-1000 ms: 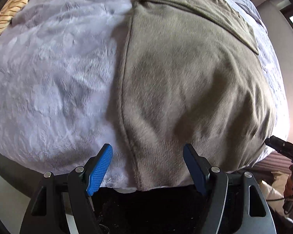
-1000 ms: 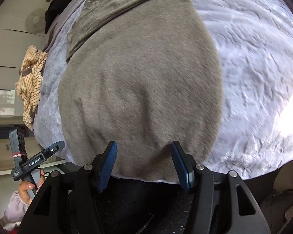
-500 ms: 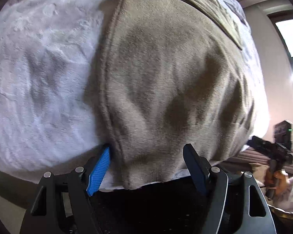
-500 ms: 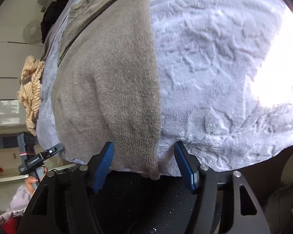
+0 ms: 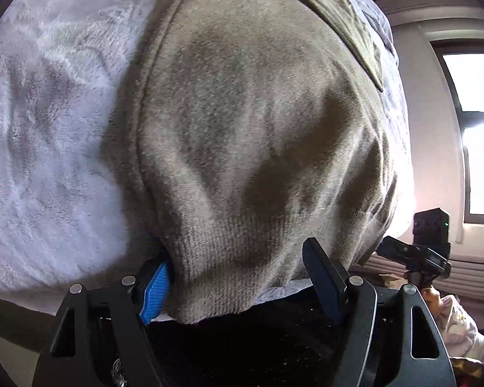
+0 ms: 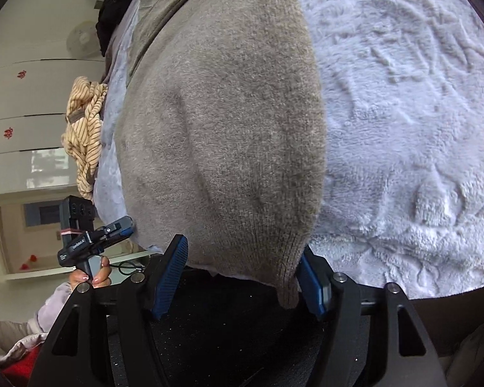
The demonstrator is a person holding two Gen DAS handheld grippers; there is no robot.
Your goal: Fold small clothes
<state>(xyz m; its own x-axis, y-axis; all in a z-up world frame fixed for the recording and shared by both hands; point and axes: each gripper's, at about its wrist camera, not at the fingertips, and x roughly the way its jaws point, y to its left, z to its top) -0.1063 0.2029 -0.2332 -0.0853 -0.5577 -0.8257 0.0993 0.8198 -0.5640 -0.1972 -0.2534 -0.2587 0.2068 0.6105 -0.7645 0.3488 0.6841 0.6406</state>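
both claws have dropped in on the near hem since a second ago. the left gripper (image 5: pixel 242 277) stands wide, unchanged, now straddling the left hem corner of the taupe sweater (image 5: pixel 258 129), one pad tucked under the side seam, nothing clamped. the right gripper (image 6: pixel 242 277) has opened wider and slid to the right hem corner, which dangles between its pads, not pinched. judging by that, the grab for a fold is about to begin. the sweater lies flat on the pale fleece blanket (image 6: pixel 403 113), hem overhanging the near edge, knit soft and faintly rippled.
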